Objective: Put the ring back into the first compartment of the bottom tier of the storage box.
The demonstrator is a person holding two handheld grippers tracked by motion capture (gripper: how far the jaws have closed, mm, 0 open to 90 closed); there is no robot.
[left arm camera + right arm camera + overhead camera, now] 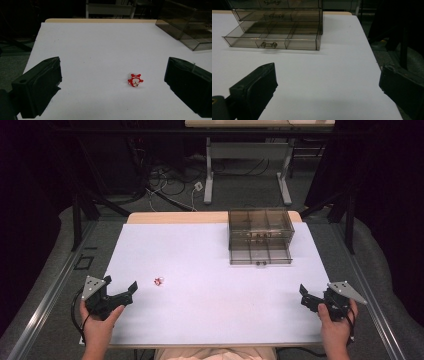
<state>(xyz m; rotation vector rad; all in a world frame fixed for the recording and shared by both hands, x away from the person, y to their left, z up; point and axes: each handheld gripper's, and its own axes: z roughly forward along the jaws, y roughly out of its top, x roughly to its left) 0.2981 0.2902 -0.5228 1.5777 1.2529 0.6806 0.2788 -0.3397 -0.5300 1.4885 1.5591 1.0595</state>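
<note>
A small red and white figure (159, 280) lies on the white table, left of centre; in the left gripper view the figure (135, 80) rests on the sheet ahead, between the lines of the two jaws but well beyond them. My left gripper (120, 290) sits near the front left corner, open and empty, a short way left of the figure. My right gripper (303, 296) rests near the front right edge, jaws wide apart with nothing between them. A smoky clear drawer box (260, 235) stands at the back right, its lowest drawer (272, 37) pulled out.
The table's right edge (372, 57) runs close beside my right gripper. Past the far edge stand another table's legs (208, 180) and loose cables on the floor. A metal rail (45, 300) runs along the left side.
</note>
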